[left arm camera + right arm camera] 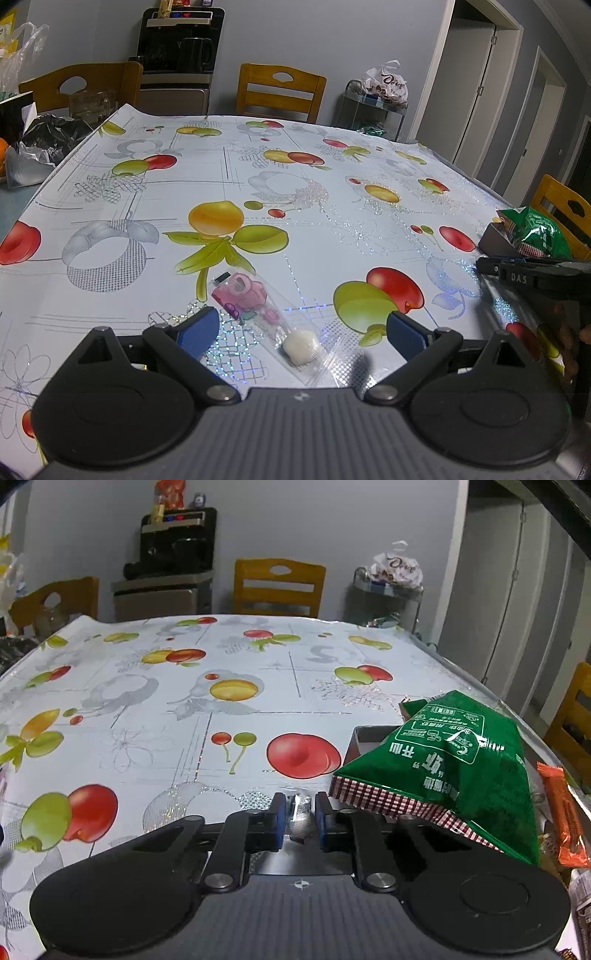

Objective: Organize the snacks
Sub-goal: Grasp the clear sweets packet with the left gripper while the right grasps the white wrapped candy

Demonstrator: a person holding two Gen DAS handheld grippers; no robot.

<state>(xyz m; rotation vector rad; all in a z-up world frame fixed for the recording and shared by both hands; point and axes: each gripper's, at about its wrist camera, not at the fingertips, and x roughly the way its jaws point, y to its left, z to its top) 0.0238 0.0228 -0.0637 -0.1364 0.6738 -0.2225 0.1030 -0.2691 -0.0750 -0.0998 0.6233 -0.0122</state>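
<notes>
A clear candy packet (269, 321) with pink print and a white sweet inside lies on the fruit-print tablecloth (295, 206). My left gripper (301, 330) is open, its blue pads on either side of the packet, low over the table. My right gripper (301, 821) is shut on a small silvery wrapped snack (302, 818), held above the cloth just left of a brown box (360, 738). A green snack bag (454, 768) lies across that box, with an orange wrapper (563, 812) beside it. The box and green bag also show in the left wrist view (535, 232).
Wooden chairs (280, 92) stand around the table. A water dispenser with a kettle (181, 55) stands at the back wall, and a rack with a white bag (384, 88) to its right. Black and clear plastic bags (48, 140) sit at the table's left edge.
</notes>
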